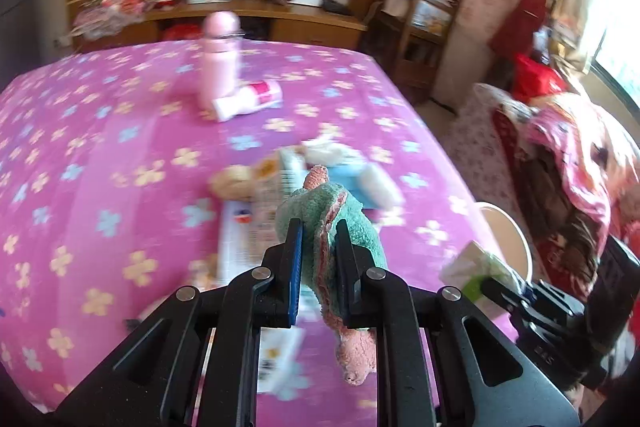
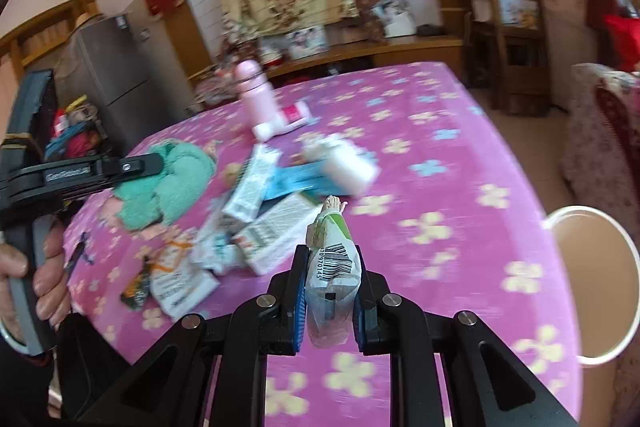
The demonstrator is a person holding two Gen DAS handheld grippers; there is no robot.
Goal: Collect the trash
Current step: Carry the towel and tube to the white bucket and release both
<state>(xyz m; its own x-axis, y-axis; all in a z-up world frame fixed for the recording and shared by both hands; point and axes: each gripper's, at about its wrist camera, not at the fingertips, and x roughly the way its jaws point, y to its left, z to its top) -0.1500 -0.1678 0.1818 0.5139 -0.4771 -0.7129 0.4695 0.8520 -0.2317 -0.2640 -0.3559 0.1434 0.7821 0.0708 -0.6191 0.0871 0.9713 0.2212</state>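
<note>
- Your left gripper sits low centre in its own view, with a cloth between its fingers, above the table.
- Beyond the cloth lies a heap of packets; further up stands a bottle, with a tube lying just right of its foot.
- Your right gripper sits low centre in its view, with a wrapper between its fingers.
- A bucket stands at the right edge, beside the table.

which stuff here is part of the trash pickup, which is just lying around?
Job:
- green cloth, left gripper
- barcoded wrapper, right gripper
- bin
- cartons and wrappers

Lying about:
- pink bottle
- white tube
- flowered tablecloth
</note>
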